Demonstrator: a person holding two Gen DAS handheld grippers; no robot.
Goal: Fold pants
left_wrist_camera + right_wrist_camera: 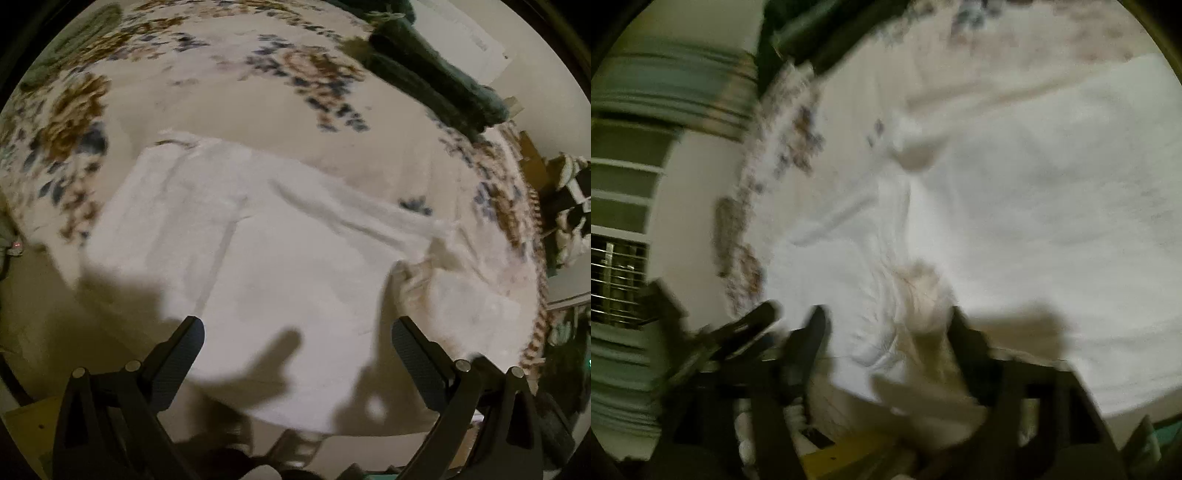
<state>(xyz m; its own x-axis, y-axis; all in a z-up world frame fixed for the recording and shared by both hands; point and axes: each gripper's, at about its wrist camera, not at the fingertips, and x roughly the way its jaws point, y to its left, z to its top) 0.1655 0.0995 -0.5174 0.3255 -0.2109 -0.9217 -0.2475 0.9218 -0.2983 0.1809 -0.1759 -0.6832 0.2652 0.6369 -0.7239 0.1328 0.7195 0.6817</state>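
White pants (280, 236) lie flat on floral bedsheet (221, 92): light, limp fabric, likely to sag and crease; best pinched at hem or waistband corners. Left gripper (297, 341) spread wide above them, empty; right gripper (886, 325) looks apart, holds nothing, though blurred.

place: home bedroom | evidence: floral bedspread (258, 92), dark green pillow (443, 77), barred window (617, 280)

Cream bedspread (229, 107) with brown and blue flower prints, spread over a bed. Dark green cushions (436, 74) along the far right corner of the bed, against a pale wall (472, 22). Cluttered shelving (569, 206) past the right edge (contents too blurred to name). Barred window (617, 273) low on a striped wall (665, 85). Dim, yellowish light; hard shadows on the near edge.
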